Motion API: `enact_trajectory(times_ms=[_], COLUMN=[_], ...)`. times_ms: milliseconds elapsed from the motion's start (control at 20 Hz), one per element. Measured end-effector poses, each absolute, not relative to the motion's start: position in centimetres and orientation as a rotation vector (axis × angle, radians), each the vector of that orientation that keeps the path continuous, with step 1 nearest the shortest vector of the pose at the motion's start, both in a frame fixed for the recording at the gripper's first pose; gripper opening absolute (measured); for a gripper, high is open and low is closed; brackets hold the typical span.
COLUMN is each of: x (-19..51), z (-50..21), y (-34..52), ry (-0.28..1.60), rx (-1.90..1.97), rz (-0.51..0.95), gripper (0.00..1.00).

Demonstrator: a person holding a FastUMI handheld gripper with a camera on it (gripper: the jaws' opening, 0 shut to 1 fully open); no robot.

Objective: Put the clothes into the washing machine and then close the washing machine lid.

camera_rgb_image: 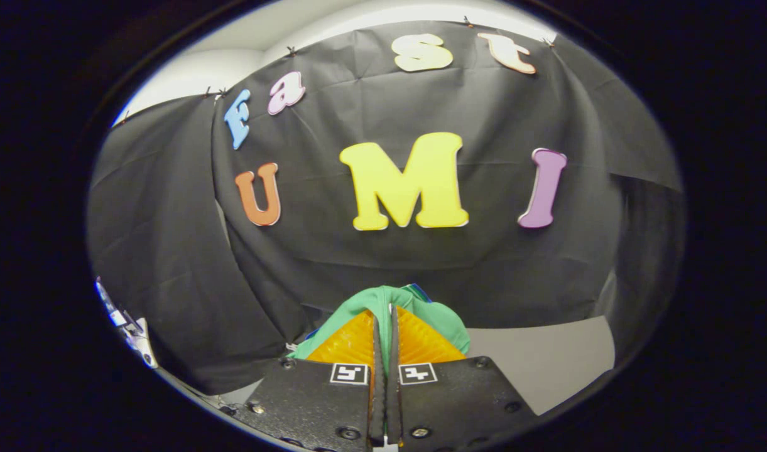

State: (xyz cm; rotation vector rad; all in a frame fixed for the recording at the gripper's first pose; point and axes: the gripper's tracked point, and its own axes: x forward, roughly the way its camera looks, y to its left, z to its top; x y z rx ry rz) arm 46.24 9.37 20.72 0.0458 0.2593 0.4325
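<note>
Gripper view, Ana: what are the fingers doing?

— Ana: The gripper (385,326) has its two fingers (352,342) drawn almost together, with only a thin slit between them, and a fold of green garment (443,317) is pinched in that slit. Both fingers press on the cloth.

— And where does the cloth sit?

— Ana: It bunches up over and around the fingertips, spilling to either side of them and a little ahead. A sliver of blue fabric (421,290) peeks out at the top of the bundle, just beyond the fingertips; I cannot tell whether it is part of the same garment or a second piece.

— Is the bundle resting on anything?

— Ana: I cannot tell; the fingers hide what is under it. Beyond it hangs the booth's black cloth wall (484,263), and a pale grey surface (540,358) shows to the right of the fingers. Well off to the left of the fingers, low down, sits a small white and blue object (124,326), too blurred to name.
</note>
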Motion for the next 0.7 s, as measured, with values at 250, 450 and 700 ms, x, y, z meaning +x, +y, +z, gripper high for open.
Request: enact_trajectory(times_ms=[250, 450, 700], x=[47.0, 48.0, 49.6], z=[19.0, 16.6, 12.9], y=[15.8, 19.6, 21.7], ry=[0.287, 0.332, 0.386], rx=[0.054, 0.056, 0.052], rz=[0.503, 0.53, 0.512], gripper=[0.05, 0.05, 0.05])
